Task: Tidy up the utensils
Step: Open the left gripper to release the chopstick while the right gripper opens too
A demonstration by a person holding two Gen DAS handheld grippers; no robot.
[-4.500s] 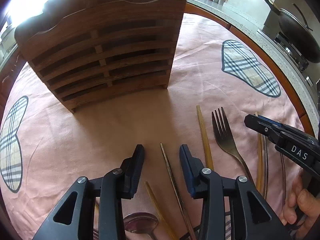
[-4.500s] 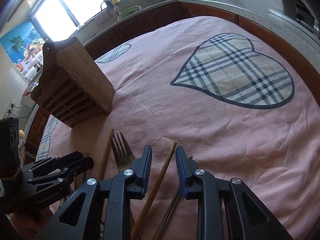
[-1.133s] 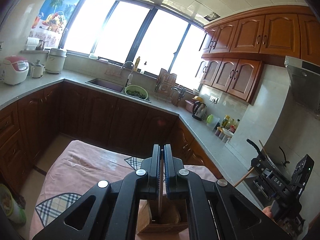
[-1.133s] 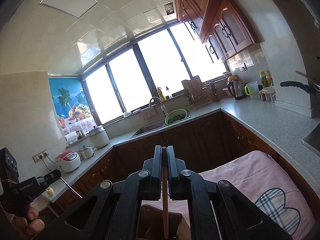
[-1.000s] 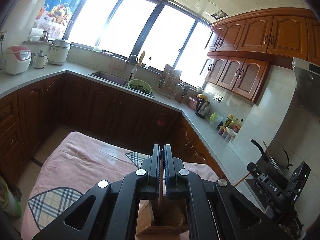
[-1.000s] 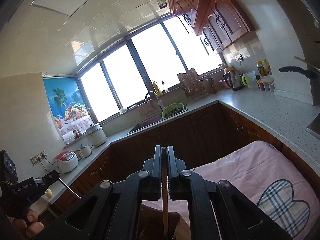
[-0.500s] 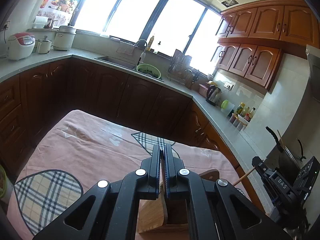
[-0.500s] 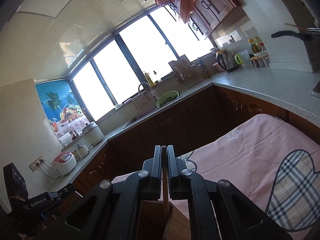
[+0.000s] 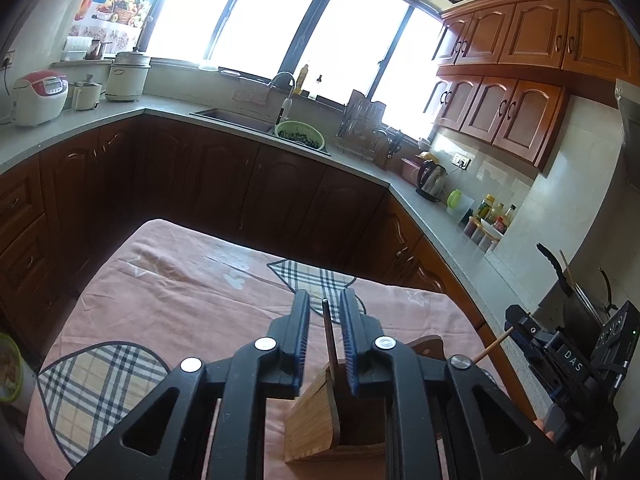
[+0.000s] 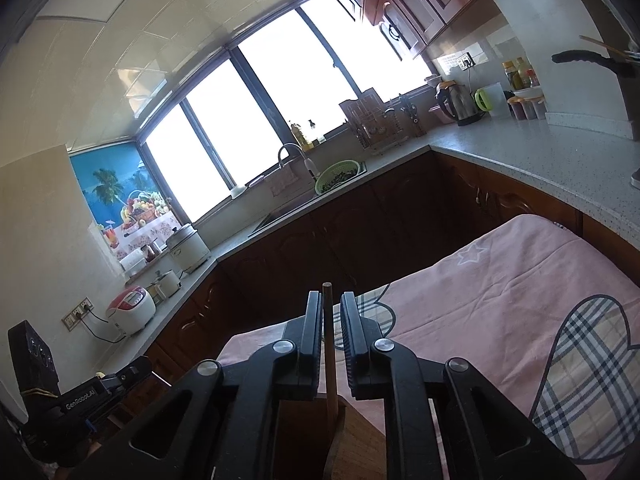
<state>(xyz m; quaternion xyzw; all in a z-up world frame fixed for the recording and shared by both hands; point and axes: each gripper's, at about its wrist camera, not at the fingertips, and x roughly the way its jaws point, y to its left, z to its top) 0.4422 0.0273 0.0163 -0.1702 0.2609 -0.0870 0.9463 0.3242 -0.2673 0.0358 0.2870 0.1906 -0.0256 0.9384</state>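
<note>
In the left wrist view my left gripper (image 9: 324, 312) is open, with a dark chopstick (image 9: 330, 344) standing loose between its fingers, its lower end inside the wooden utensil holder (image 9: 320, 420) just below. In the right wrist view my right gripper (image 10: 331, 312) is open too, and a light wooden chopstick (image 10: 329, 344) stands between its fingers with its lower end in the same holder (image 10: 360, 440). The right gripper also shows at the right edge of the left wrist view (image 9: 516, 320). The left gripper shows at the lower left of the right wrist view (image 10: 132, 372).
The holder stands on a table under a pink cloth (image 9: 180, 288) with plaid hearts. Dark cabinets and a grey counter (image 9: 240, 128) with a sink run behind the table. A black pan (image 9: 576, 304) sits on the stove at the right.
Both grippers have tilted down over the holder and opened. Each chopstick was clamped half a second ago and now stands free in the holder between the parted fingers.
</note>
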